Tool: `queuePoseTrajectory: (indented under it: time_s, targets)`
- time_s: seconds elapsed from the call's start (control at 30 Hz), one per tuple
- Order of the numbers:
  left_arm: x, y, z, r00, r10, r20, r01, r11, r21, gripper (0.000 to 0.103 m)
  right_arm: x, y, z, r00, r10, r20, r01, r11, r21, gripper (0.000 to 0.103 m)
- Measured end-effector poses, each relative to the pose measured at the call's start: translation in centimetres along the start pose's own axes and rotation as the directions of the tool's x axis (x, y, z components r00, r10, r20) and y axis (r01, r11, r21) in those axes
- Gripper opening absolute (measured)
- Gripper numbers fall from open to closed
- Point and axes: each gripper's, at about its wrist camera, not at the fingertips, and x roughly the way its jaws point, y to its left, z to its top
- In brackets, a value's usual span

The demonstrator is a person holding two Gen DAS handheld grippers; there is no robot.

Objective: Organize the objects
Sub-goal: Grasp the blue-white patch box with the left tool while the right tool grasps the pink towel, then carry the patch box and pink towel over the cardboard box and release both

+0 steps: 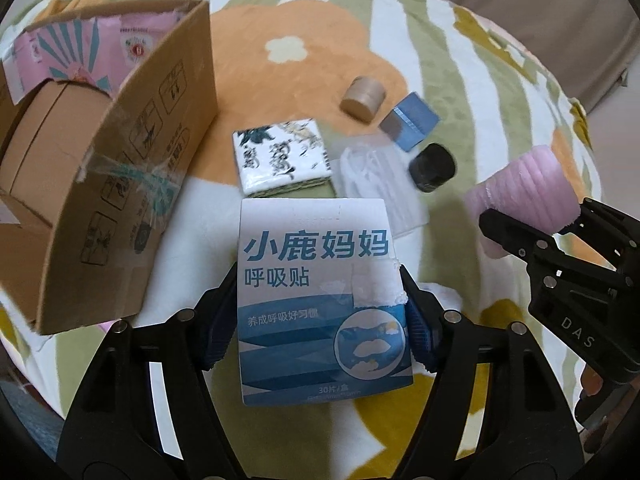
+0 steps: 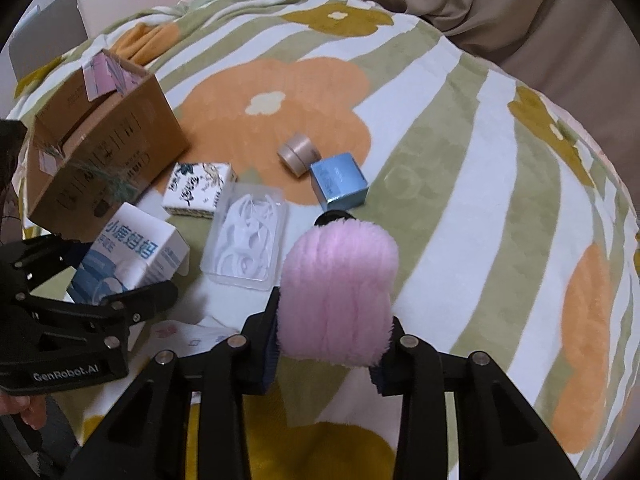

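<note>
Holding two items off the blanket-covered bed (image 2: 500,152): left tongs (image 1: 320,320) clamped on the white-and-blue carton (image 1: 320,296), right tongs (image 2: 328,344) clamped on the pink fluffy item (image 2: 340,292).

Carton: printed face toward the left wrist camera, long axis running away from the tongs, top edge pointing at the patterned box (image 1: 282,156). Pads grip its two side edges low down.

Pink fluffy item: long axis along the fingers, rounded end pointing away from the right tongs, base squeezed between the pads. It covers most of the black jar (image 1: 434,168) in the right wrist view.

Containers:
- Cardboard box (image 1: 132,184), near the bed's left edge, open top. Inside: a smaller brown box (image 1: 44,148) and a pink printed pack (image 1: 80,56).
- Clear plastic tray (image 2: 248,236), flat on the blanket, white plastic pieces inside; exact type can't tell.

Loose on the blanket, mid-bed: tan cylinder (image 1: 363,98) on its side, blue box (image 1: 410,120) just beside it.
</note>
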Motion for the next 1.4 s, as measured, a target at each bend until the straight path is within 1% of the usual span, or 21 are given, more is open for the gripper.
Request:
queuePoseTrajectory:
  time_s: [0.07,0.37,0.47,0.6,0.73,0.97,1.2,1.4]
  targets:
    - [-1.1,0.0,-0.2,1.0,-0.017,0.012,0.017,1.0,0.005,0.068,-0.8,0.1,0.2,1.0,-0.006,0.01,0.006,1.0,0.004,0.033]
    - [-5.6,-0.4,1.1,0.994,-0.072,0.084,0.07,0.997,0.03,0.067,-4.8,0.7,1.5,0.998,-0.027,0.052,0.025,0.999,0.026,0.033]
    - [-7.7,0.2,1.8,0.99,-0.081,0.115,0.077,0.996,0.042,0.067,-6.1,1.2,2.1,0.997,-0.03,0.064,0.029,0.999,0.027,0.033]
    - [-9.4,1.5,2.6,0.986,-0.089,0.142,0.083,0.995,0.045,0.067,-7.5,2.5,3.2,0.996,-0.035,0.08,0.033,0.999,0.021,0.033]
    - [-11.0,3.7,3.8,0.982,-0.093,0.163,0.088,0.995,0.037,0.067,-8.6,4.1,4.5,0.995,-0.031,0.096,0.03,0.999,0.012,0.033]
    - [-13.4,8.6,6.0,0.978,-0.068,0.198,0.063,0.998,0.031,0.067,-9.2,8.3,7.5,0.994,-0.016,0.108,0.018,1.0,-0.016,0.033]
    - [-15.4,14.5,8.5,0.973,-0.037,0.229,0.036,0.999,0.012,0.068,-8.5,13.4,11.3,0.994,0.026,0.111,-0.021,0.999,-0.047,0.033]
    - [-16.4,19.5,10.3,0.97,-0.008,0.242,0.009,1.0,-0.003,0.067,-7.0,18.0,14.1,0.992,0.076,0.097,-0.07,0.995,-0.068,0.033]
